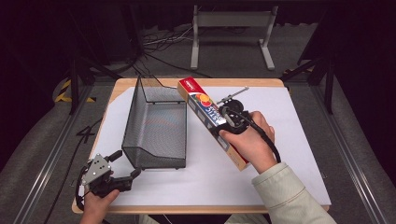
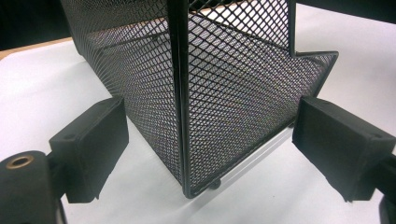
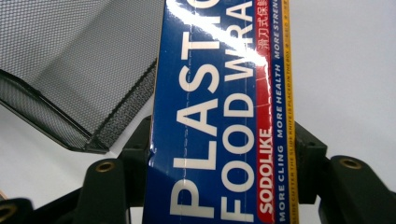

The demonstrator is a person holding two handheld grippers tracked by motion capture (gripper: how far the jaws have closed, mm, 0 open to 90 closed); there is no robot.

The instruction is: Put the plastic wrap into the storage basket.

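- Right gripper (image 1: 229, 122) jaws clamp the long blue-and-red cardboard plastic-wrap box (image 1: 211, 115) mid-length.
- Left gripper (image 1: 122, 164) jaws gape before the black wire-mesh basket (image 1: 156, 126).
- Risk: the box's far end may snag the basket's right rim and twist loose.

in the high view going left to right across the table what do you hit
left gripper, jaws open at the near left corner → black mesh basket → plastic food wrap box, lying aslant → right gripper, shut on the box
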